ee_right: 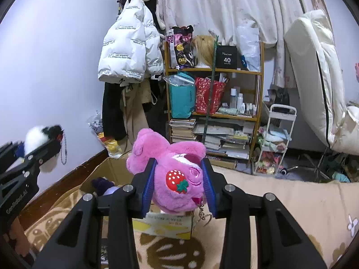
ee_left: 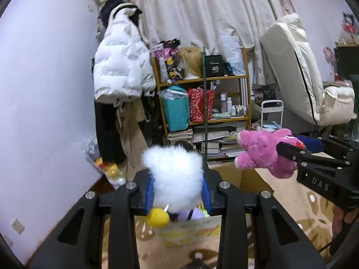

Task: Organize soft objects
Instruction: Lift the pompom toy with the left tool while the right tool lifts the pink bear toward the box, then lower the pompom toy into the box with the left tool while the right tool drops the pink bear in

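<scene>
Left gripper (ee_left: pixel 179 190) clamps white plush (ee_left: pixel 174 174) (yellow foot dangling); right gripper (ee_right: pixel 179 183) clamps pink bear (ee_right: pixel 172 170). Both above open box (ee_right: pixel 107 168), shelf (ee_right: pixel 213 70) far behind.

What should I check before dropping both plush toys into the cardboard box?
1. Left hand-held gripper shut on white fluffy toy: ok.
2. Right hand-held gripper shut on pink plush: ok.
3. Cardboard box open: ok.
4. Room left in box beside purple toy: cannot tell.
5. Pink plush's keychain hanging free of the pads: ok.
</scene>
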